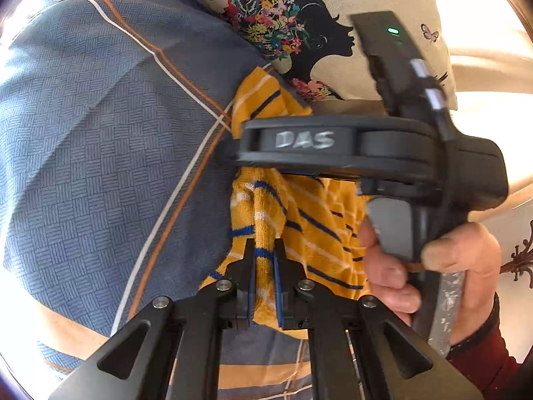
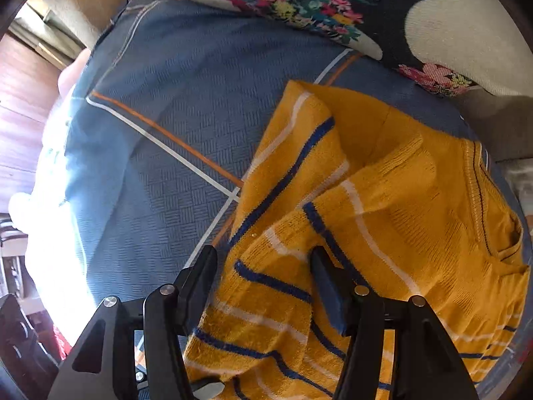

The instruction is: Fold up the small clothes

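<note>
Left gripper pinches a fold of the yellow striped sweater, probably to lift it, while right gripper hovers spread over it.

A small mustard-yellow knit sweater with navy and white stripes lies rumpled and partly folded over itself on blue woven fabric, ribbed neckline toward the right, one bunched fold lifted.

One yellow striped sweater (small), one printed cushion, one blue bedcover, two hand-held grippers: left hand-held gripper, right hand-held gripper.
</note>
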`<state>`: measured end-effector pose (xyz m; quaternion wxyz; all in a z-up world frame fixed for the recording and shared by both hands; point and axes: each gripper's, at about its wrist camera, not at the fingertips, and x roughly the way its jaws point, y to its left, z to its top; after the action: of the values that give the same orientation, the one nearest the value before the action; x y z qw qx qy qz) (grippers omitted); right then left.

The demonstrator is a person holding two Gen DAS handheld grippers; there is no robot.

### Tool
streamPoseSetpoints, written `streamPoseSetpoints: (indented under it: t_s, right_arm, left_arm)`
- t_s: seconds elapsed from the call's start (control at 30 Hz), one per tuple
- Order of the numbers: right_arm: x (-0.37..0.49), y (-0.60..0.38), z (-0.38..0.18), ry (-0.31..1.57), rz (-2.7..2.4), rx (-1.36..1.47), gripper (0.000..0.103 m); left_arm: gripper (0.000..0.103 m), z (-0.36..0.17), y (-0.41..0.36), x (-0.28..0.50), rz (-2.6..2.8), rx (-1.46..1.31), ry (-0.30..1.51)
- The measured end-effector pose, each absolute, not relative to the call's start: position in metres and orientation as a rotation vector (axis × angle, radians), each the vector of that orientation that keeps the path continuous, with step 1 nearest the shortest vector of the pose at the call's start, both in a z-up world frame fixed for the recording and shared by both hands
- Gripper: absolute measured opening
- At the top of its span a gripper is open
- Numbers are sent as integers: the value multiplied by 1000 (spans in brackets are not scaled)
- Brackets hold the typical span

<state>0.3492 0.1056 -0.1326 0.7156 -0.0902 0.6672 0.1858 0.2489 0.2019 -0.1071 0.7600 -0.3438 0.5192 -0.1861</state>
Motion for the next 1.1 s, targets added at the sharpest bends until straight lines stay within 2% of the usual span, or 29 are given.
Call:
streamPoseSetpoints:
  t_s: [0.07, 0.1, 0.13, 0.2, 0.4, 0.43, 0.47, 0.5, 0.53, 0.57, 0.77, 0.97, 1.0, 1.03, 1.1]
  right_arm:
    - [344, 110, -132, 1451, 378, -280, 49]
    - [341, 110, -130, 1431, 356, -319, 30]
    - [337, 109, -127, 1411, 363, -326, 20]
    - [329, 95, -118, 1377, 378, -291, 12]
    - [305, -16, -60, 1234, 336, -31, 10]
    - [300, -44, -51, 1214, 319, 17, 10]
    - [294, -65, -46, 1194, 298, 46, 10]
    - [290, -88, -43, 1178, 275, 72, 10]
    - [285, -116, -43, 1167, 242, 103, 10]
    - [281, -137, -45, 1168, 213, 132, 10]
    - [253, -266, -72, 1193, 41, 322, 10]
    - [237, -314, -108, 1196, 0, 433, 11]
    - [234, -322, -108, 1187, 11, 452, 15]
    - [231, -330, -106, 1178, 16, 477, 24]
    - [222, -341, -96, 1139, -15, 510, 31]
  left_arm:
    - [8, -106, 199, 246, -399, -756, 1128]
    - [8, -104, 197, 245, -398, -765, 1124]
    - [8, -99, 193, 243, -399, -765, 1115]
    - [6, -86, 180, 240, -407, -737, 1094]
    - [6, -23, 122, 218, -555, -626, 1020]
    - [13, -13, 116, 214, -577, -621, 1003]
    - [28, -5, 112, 209, -588, -611, 992]
    - [36, 0, 107, 205, -584, -595, 984]
    - [49, 2, 101, 203, -568, -575, 980]
    - [51, 1, 97, 200, -549, -553, 983]
    - [51, -28, 69, 206, -513, -489, 1125]
    - [51, -48, 22, 217, -551, -372, 1192]
    - [51, -48, 14, 217, -557, -354, 1198]
    - [51, -49, 8, 215, -561, -341, 1205]
    - [51, -52, -3, 220, -572, -326, 1210]
